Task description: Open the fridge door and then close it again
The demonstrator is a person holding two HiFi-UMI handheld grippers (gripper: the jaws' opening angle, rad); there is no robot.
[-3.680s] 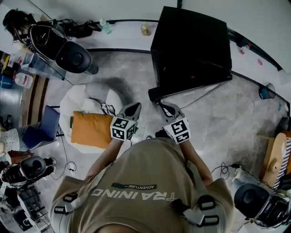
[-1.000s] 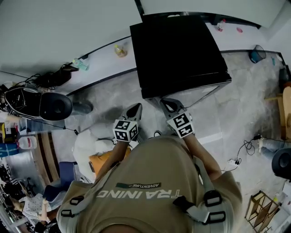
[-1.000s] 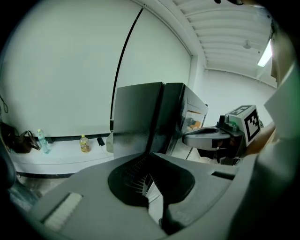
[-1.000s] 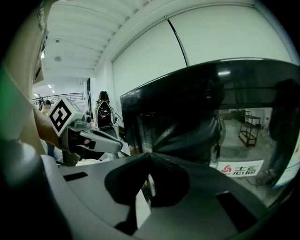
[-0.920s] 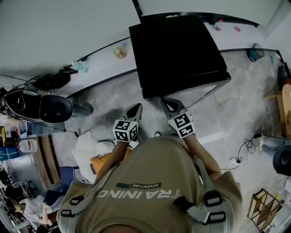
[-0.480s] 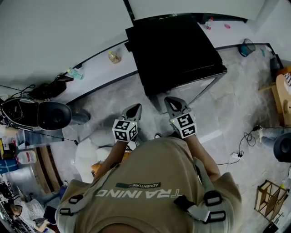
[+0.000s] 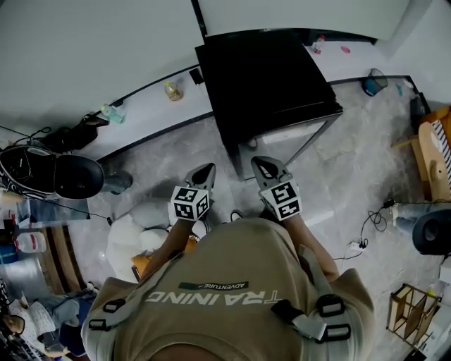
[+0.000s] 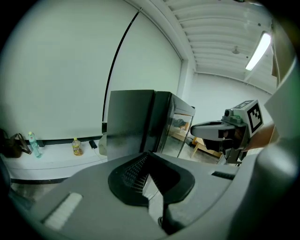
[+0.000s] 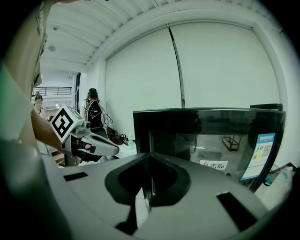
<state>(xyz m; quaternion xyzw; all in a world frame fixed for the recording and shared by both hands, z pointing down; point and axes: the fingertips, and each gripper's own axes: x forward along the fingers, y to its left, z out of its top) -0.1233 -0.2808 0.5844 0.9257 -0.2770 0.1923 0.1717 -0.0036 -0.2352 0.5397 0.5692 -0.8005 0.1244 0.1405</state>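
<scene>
Floor (image 7: 176, 151) grey, marbled. Plain white wall (image 7: 91, 49), one thin black vertical seam (image 7: 199, 17). Low white ledge (image 7: 144, 109) along the wall base, small bottles (image 7: 171, 89) on it. Ribbed white ceiling (image 8: 220, 28); one strip light (image 8: 260, 50) lit. Loose cables (image 7: 366, 224) on floor, right.

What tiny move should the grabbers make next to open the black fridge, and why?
Probably move the right gripper forward to the fridge, up to the edge of its door, opening its jaws on the way. Both it and the left gripper hang short of the fridge with jaws together and nothing held, and the door looks shut.
</scene>
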